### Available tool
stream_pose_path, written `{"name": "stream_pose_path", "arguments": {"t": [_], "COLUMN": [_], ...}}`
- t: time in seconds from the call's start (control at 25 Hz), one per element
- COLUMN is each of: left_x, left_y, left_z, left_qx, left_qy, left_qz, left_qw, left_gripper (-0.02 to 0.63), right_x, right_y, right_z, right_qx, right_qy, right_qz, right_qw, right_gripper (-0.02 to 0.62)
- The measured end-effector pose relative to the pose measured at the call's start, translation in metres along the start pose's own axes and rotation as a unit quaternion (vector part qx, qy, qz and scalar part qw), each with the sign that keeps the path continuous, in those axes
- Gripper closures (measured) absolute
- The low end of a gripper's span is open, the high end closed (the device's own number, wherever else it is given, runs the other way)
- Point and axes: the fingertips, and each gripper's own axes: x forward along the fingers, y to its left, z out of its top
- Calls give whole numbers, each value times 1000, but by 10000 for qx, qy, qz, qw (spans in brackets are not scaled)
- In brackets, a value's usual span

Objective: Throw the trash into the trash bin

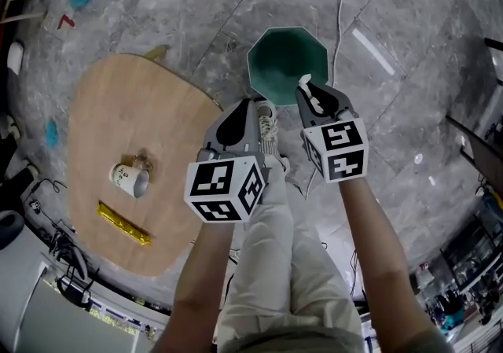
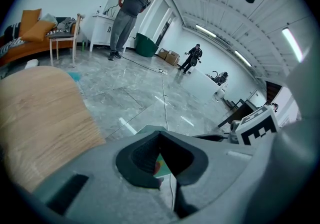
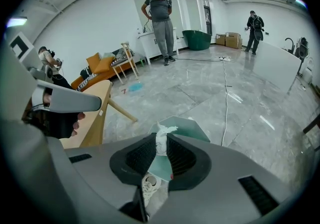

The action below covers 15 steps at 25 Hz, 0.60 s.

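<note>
The right gripper (image 1: 310,95) pinches a crumpled white tissue (image 3: 162,132) in nearly closed jaws just above the bin's (image 1: 275,68) near right rim, a light, soft wad probably best held by its bulk, while the left gripper (image 1: 255,108), jaws together on nothing, hangs beside it.
</note>
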Motion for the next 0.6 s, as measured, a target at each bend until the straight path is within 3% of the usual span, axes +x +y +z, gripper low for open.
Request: {"name": "stream_pose_path", "arguments": {"t": [0.44,0.52,0.6], "left_x": [-1,-1,-2], "left_y": [3,1,1], "left_z": [-2,-2,-3], "left_qx": [28,26,26], "left_qy": [62,60,63], "left_qz": [1,-14,-31], "left_qw": [10000,10000,10000], "left_gripper": [606,606,606], "right_x": [5,5,5], "right_y": [-1,0,1], "right_z": [1,0,0], "right_qx": [-14,-26,-36], "right_qy": [81,95,85], "right_qz": [-23,10,0], "right_qw": [10000,10000,10000], "right_gripper": [529,458,439]}}
